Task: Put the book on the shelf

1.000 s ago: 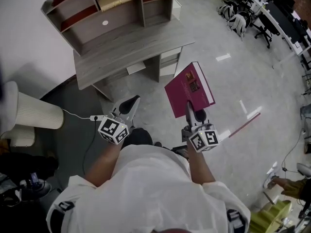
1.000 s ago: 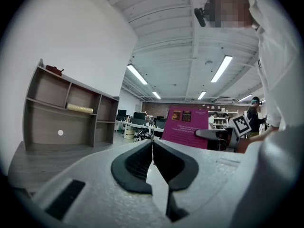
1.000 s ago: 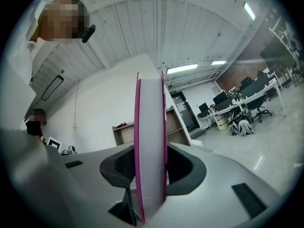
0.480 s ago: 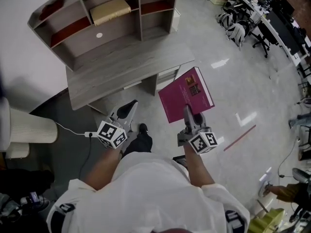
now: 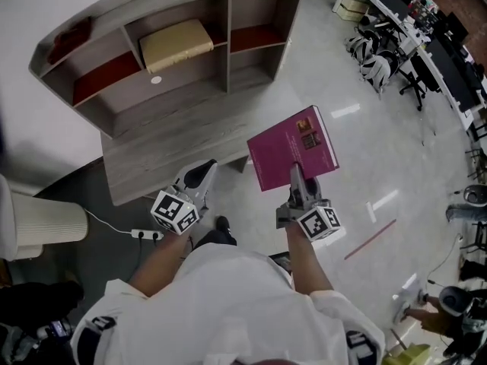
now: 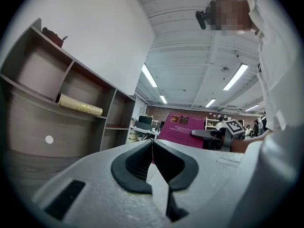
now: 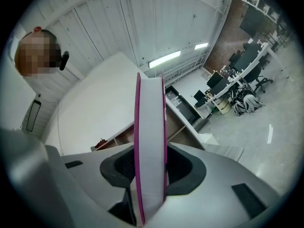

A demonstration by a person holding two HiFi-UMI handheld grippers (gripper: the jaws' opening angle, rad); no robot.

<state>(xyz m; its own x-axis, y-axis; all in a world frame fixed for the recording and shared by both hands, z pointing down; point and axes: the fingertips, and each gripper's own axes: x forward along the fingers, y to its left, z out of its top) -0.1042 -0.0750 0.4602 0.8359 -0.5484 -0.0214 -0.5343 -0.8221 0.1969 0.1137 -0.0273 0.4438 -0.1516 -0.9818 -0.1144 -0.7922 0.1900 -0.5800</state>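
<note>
Grey wooden shelf (image 5: 190,71) waits at eleven o'clock. Right gripper (image 5: 297,179) pinches the magenta hardcover book (image 5: 293,144) by one edge, so it could pivot loose. Left gripper (image 5: 204,169) is closed, empty.

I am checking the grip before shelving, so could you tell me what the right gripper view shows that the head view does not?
Only the right gripper view: the book's white page edge upright between the right gripper's pads, both pressing on it. Only the head view: its pink cover and the left gripper. Both: the book and the shelf.
</note>
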